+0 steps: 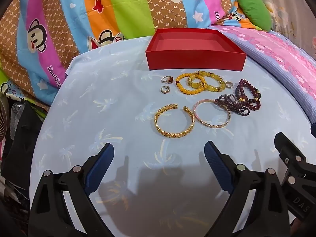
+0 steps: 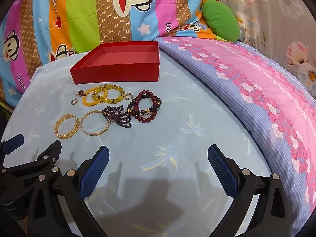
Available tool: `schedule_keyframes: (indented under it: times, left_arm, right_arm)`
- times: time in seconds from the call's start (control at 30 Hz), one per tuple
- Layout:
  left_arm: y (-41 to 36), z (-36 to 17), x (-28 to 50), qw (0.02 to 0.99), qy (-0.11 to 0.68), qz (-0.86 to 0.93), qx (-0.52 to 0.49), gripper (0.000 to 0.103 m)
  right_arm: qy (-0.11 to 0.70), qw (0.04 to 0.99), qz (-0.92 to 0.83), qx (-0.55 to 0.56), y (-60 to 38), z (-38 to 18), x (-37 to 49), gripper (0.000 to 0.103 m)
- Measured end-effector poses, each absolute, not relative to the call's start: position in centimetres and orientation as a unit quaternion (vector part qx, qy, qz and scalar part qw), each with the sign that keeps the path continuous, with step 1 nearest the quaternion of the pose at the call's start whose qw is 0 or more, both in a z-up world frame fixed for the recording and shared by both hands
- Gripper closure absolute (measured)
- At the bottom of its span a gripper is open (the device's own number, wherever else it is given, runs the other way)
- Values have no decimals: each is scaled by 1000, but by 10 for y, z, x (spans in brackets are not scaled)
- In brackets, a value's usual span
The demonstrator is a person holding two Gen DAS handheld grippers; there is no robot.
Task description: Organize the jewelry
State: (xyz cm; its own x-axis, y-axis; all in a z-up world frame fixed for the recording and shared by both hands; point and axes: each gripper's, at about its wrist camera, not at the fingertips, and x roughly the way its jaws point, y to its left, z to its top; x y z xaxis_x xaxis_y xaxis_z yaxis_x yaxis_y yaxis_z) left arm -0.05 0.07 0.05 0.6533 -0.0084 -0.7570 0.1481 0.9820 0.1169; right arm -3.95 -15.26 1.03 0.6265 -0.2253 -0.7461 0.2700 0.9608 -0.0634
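Pale blue cloth (image 1: 110, 102) printed with faint palm trees covers the surface. Behind it, at far left, hangs a striped cartoon-monkey bedsheet (image 1: 65, 19); at right lie a pink-and-lilac floral quilt (image 2: 246, 83) and a green cushion (image 2: 221, 20).

Left to right on the cloth: a small hoop earring (image 1: 165, 90) with a red-stoned ring (image 1: 167, 78) just beyond it; two overlapping yellow bead bracelets (image 1: 199, 83); a second earring (image 1: 229, 84) beside them; dark red bead bracelets (image 2: 145, 106) at the right end (glossy round beads, some gold spacers). Nearer the viewer lie an open gold cuff (image 1: 173, 119) of woven relief, a thin pinkish bangle (image 1: 211, 113) just beside it, and a bunch of small purple beads (image 1: 233, 103) overlapping the bangle's right rim.

A shallow red box (image 1: 195, 49) of matte card, empty, stands at the far edge, just beyond the jewelry.

Left tongs (image 1: 159, 165) and right tongs (image 2: 158, 166) both stand wide open over bare cloth at the near edge, holding nothing; their blue pads (image 2: 94, 169) are ribbed, their black arms rigid.
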Motion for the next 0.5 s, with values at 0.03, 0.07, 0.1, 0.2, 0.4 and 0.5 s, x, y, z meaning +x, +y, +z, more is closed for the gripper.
schedule_keyframes:
  times: [0.03,0.07,0.1,0.2,0.4,0.5]
  left_arm:
    - [1,1,-1,906,413,-44,84,15]
    - [2,1,-2,906,412,-44,84,15]
    - [2,1,-2,907,411,-44,85,15]
    - [2,-1,0,907,411,-42,87,15]
    - [-2,-1,-4,907,410,-38,95,15]
    - [-3,3,-1,906,410,-40,93,15]
  right_arm:
    - [410,901,-138,27,-153,10,-39,6]
    - [410,901,-138,27,-153,10,-39,6]
    - [410,901,-137,27,-153,10,-39,6]
    - [412,900,-137,28,-153,8,-37,6]
    - [408,902,-137,30,-154,11,-39,6]
    - [409,902,-136,33,-155,11,-39,6]
